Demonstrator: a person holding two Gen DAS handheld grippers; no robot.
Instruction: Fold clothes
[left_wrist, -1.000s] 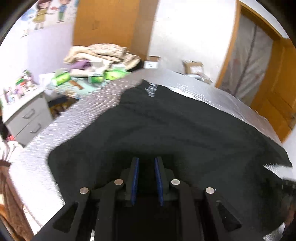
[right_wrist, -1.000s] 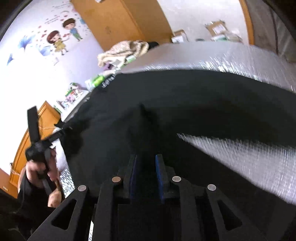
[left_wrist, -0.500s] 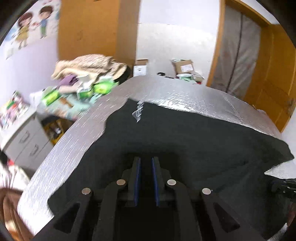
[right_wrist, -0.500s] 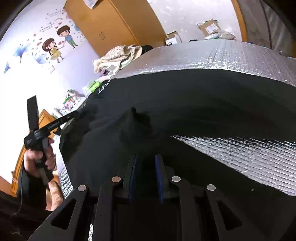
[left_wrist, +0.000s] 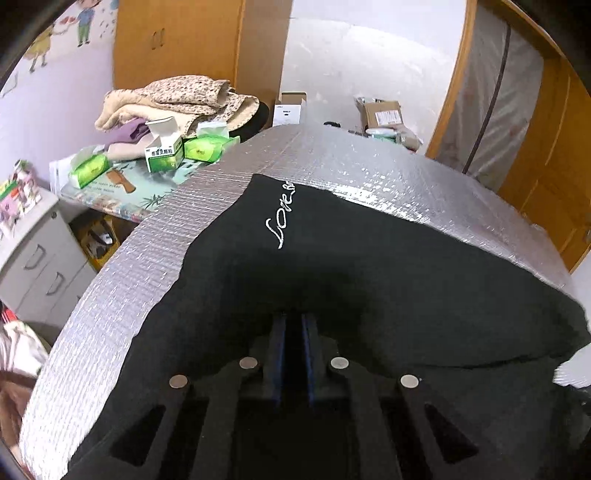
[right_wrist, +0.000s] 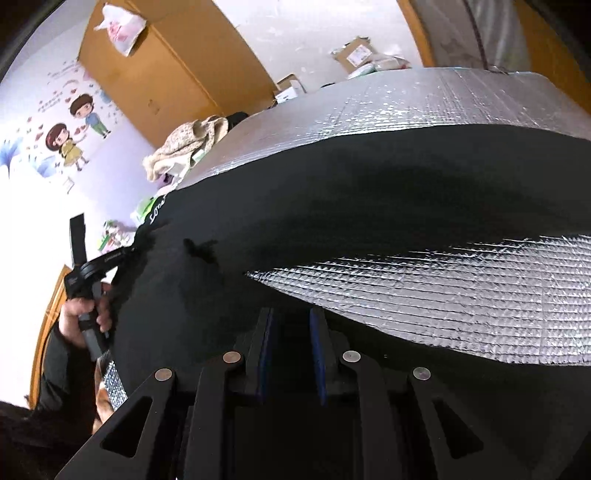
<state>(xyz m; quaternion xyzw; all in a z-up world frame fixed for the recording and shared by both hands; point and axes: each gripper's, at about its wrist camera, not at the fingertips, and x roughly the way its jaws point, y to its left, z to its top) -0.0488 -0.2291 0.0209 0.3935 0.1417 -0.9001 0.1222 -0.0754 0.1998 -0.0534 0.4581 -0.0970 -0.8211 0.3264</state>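
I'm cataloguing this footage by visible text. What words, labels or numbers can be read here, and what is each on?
"Love", roughly, in white script: on the black garment; the letters after it are unclear.
Print on the green-and-white box: too small to read.
Label on the white carton: too small.
Shipping label on the brown parcel: blurred.
Writing on the wall sticker: unreadable.

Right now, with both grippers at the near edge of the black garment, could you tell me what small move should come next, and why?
Probably let the left gripper finish closing on the black garment, whose cloth sits between its closing jaws; the right gripper already has cloth between its pads. Then lift both together.
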